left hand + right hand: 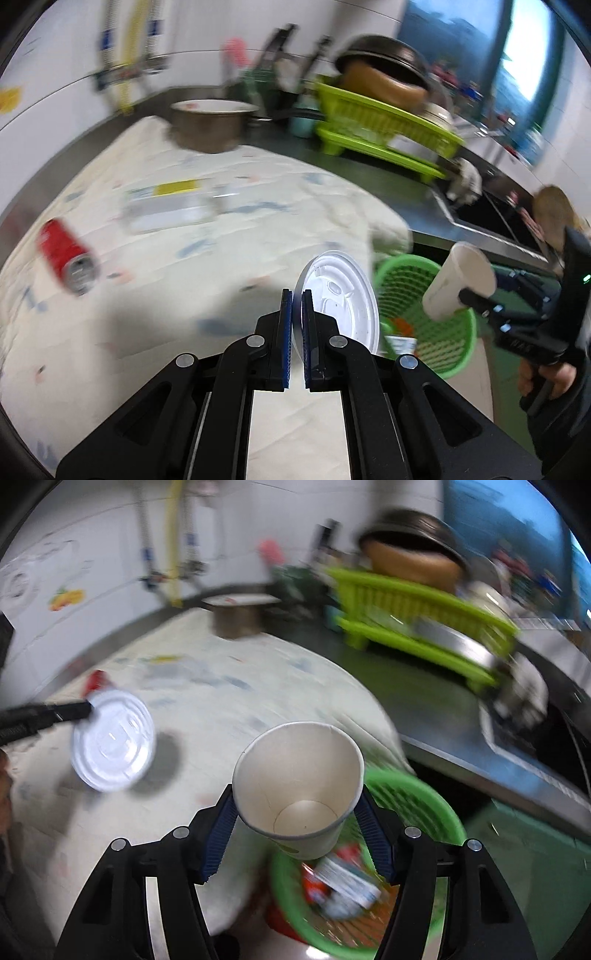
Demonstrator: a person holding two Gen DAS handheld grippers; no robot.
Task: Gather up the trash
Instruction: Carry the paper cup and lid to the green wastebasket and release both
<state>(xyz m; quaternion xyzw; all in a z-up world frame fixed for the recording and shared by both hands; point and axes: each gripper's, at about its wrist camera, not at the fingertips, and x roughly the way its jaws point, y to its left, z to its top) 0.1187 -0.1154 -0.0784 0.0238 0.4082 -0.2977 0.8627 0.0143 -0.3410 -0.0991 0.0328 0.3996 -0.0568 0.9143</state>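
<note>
right gripper (pixel 297 812) grasping paper cup (pixel 299 786) above green basket (pixel 436 812) at 5 o'clock | left gripper (pixel 297 314) clenched on white lid (pixel 340 299) by its edge; thin hold may slip short of basket | red can (pixel 66 256) at 9 o'clock, clear box (pixel 166 208) at 11 remain on cloth (pixel 221 258)

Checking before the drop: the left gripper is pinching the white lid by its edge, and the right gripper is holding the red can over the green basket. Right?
Not quite. The right gripper holds a white paper cup, not the red can, which lies on the cloth-covered counter. The right wrist view shows the cup above the green basket. The left gripper does pinch the white lid by its edge.
</note>
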